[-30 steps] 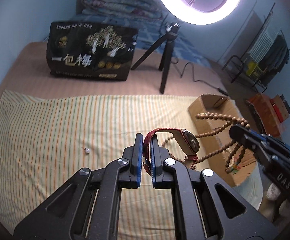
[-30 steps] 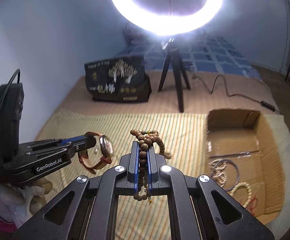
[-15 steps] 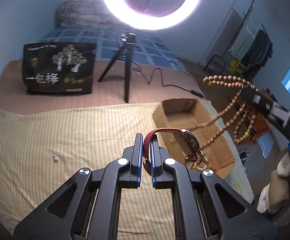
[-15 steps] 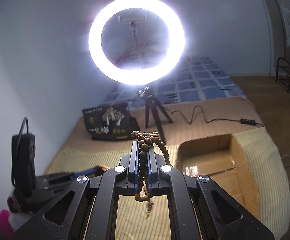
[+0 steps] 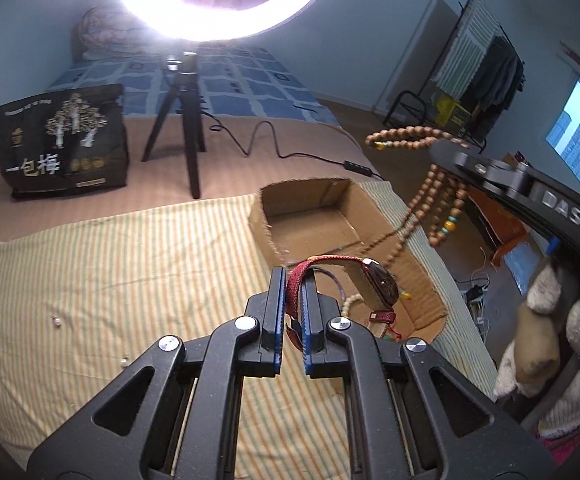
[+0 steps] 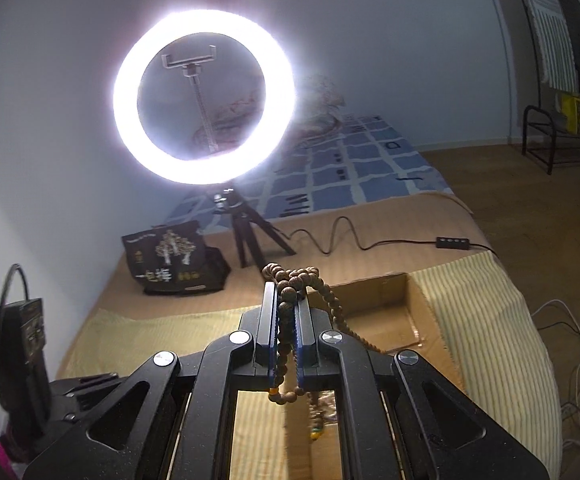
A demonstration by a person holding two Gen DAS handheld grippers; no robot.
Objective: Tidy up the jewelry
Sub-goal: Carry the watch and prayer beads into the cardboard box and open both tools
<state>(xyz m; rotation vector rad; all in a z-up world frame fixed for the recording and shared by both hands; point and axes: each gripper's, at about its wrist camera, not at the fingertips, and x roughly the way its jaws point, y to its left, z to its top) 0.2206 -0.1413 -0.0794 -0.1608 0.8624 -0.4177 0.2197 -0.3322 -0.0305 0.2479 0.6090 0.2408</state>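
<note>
Left wrist view showed the left gripper (image 5: pixel 291 304) clamped on a red-strapped watch (image 5: pixel 356 280) above the cardboard box (image 5: pixel 322 216). Right of the box, the right gripper (image 6: pixel 286 316) pinched a wooden bead strand (image 6: pixel 296 276).

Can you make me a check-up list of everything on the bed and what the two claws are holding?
Surface: yellow striped cloth over a tan bed.
Job's things: open cardboard box with jewelry inside.
Clutter: black printed bag; tiny beads.
Grippers: left claw shut on red-strapped wristwatch; right claw shut on brown wooden bead string.
Cables: black cord from ring light tripod.
Surroundings: clothes rack.
</note>
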